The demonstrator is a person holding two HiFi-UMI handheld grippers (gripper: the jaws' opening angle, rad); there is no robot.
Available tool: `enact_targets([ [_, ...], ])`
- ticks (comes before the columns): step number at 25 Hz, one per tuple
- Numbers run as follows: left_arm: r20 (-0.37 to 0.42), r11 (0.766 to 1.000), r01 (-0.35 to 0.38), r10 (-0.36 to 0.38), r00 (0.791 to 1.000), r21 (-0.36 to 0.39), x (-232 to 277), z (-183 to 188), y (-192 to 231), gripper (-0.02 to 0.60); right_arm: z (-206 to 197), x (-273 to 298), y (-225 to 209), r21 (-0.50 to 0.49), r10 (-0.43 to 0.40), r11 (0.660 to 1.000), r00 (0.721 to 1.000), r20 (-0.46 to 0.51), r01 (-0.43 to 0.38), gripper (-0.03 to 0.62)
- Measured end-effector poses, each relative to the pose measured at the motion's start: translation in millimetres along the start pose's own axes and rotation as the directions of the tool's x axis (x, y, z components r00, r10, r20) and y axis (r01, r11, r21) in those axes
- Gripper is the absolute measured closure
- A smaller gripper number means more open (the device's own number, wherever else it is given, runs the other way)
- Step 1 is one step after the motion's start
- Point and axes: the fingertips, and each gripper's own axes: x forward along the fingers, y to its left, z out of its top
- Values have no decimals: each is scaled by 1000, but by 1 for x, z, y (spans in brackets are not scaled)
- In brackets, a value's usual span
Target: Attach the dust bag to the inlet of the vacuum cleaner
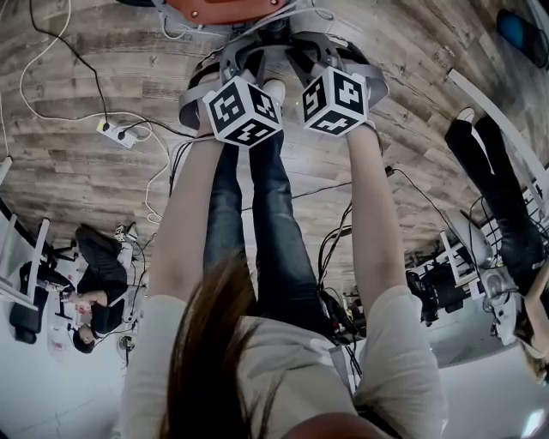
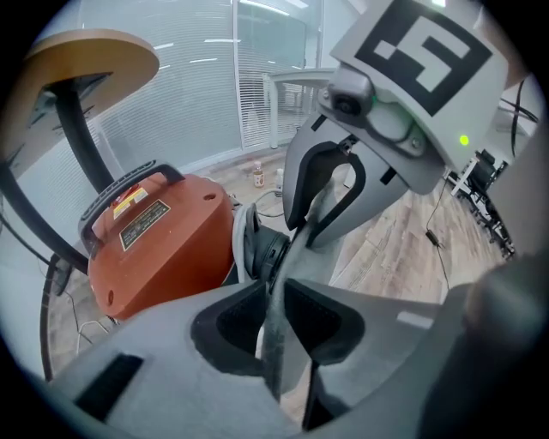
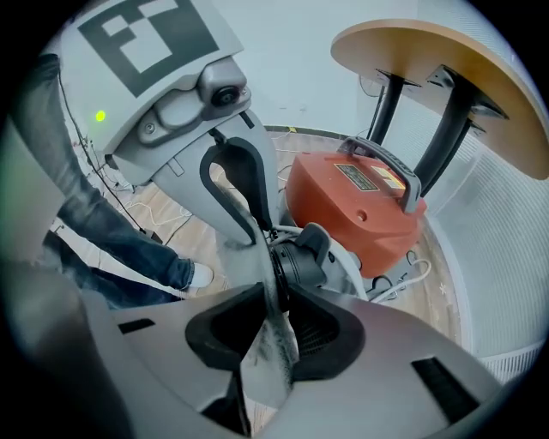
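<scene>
The orange vacuum cleaner [image 2: 163, 249] stands on the wood floor, its black round inlet [image 2: 266, 253] facing me. A grey cloth dust bag [image 2: 276, 343] hangs at the inlet, and both grippers hold its edge from opposite sides. My left gripper [image 2: 276, 300] is shut on a fold of the cloth. Across the bag, my right gripper [image 3: 273, 317] is shut on another fold of the dust bag [image 3: 270, 351], right by the inlet [image 3: 300, 257] of the vacuum cleaner [image 3: 360, 206]. In the head view the left gripper [image 1: 244, 62] and right gripper [image 1: 309, 58] point down side by side below the vacuum cleaner [image 1: 227, 9].
A round wooden table [image 3: 429, 69] on black legs rises just behind the vacuum. A power strip [image 1: 116, 133] and cables lie on the floor at left. My own legs [image 1: 257, 214] stand beneath the grippers. Another person's legs [image 1: 497, 197] are at right.
</scene>
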Motion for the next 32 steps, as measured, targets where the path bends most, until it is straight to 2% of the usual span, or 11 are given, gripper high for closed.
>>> enact_targets([
  [8, -10, 1000, -5, 5, 1000, -15, 2, -2, -1, 505, -1, 1, 0, 31, -36, 999, 999, -5, 36, 496],
  [14, 1, 996, 27, -27, 1000, -90, 3, -3, 0, 498, -3, 1, -3, 152, -50, 987, 999, -7, 51, 480],
  [17, 7, 987, 45, -44, 999, -152, 3, -4, -4, 472, -5, -1, -2, 211, -46, 977, 999, 0, 45, 472],
  [19, 8, 980, 66, -66, 998, -187, 3, -8, -7, 418, -6, -1, -2, 239, -46, 970, 999, 4, 44, 457],
  [25, -8, 981, 61, -63, 998, -185, 1, -16, -13, 388, -8, -2, 0, 300, -59, 953, 998, 16, 52, 406],
  [32, 27, 978, 42, -37, 999, -204, -10, -12, -9, 380, -5, -12, -2, 297, -96, 951, 995, 19, 86, 370],
])
